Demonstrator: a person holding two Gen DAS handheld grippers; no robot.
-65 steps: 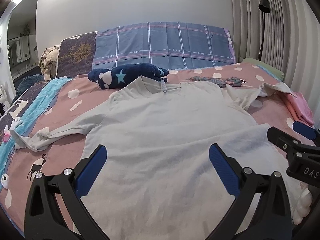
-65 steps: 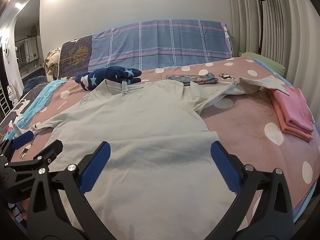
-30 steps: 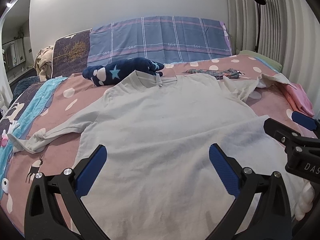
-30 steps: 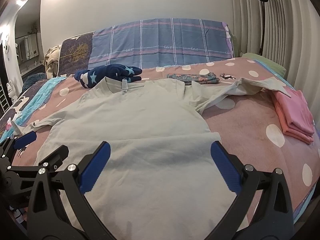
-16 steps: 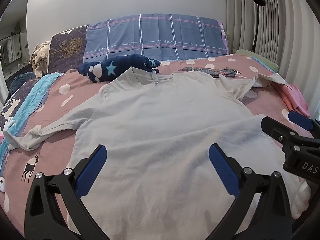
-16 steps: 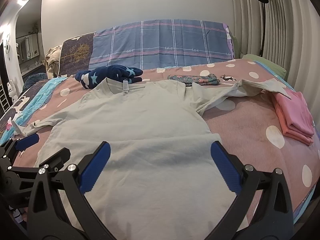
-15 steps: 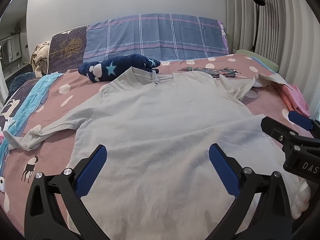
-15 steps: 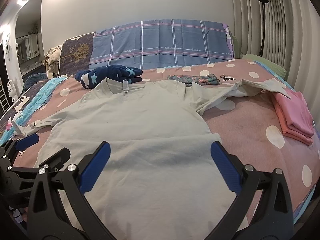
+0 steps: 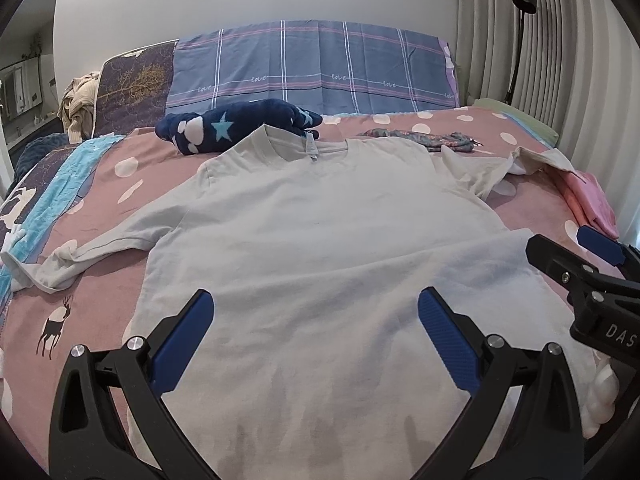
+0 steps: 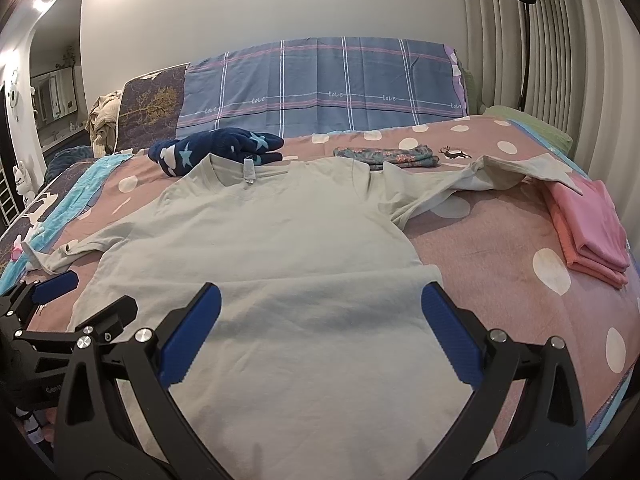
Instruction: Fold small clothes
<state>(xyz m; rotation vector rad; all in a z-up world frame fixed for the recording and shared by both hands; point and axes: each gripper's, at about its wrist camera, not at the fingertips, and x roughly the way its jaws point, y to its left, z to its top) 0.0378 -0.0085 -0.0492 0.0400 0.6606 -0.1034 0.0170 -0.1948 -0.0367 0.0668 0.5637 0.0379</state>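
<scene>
A pale grey-green T-shirt [image 9: 320, 240] lies spread flat, collar away from me, on the pink spotted bedspread [image 9: 120, 168]; it also shows in the right wrist view [image 10: 288, 264]. Its left sleeve [image 9: 80, 256] is stretched out and its right sleeve [image 10: 480, 176] reaches onto the pink pile. My left gripper [image 9: 314, 320] is open and empty above the shirt's lower part. My right gripper [image 10: 320, 312] is open and empty above the lower hem area. Each gripper shows at the edge of the other's view.
A navy star-print garment [image 9: 236, 126] lies behind the collar. A folded floral cloth [image 10: 386, 156] lies further right. Folded pink clothes [image 10: 588, 228] are stacked at the right edge of the bed. Plaid pillows [image 9: 312, 68] line the headboard; a curtain and floor lamp [image 9: 520, 32] stand right.
Both grippers have drifted slightly over the shirt, the left one shifting a little left and forward. The shirt lies as before. Both stay open.
</scene>
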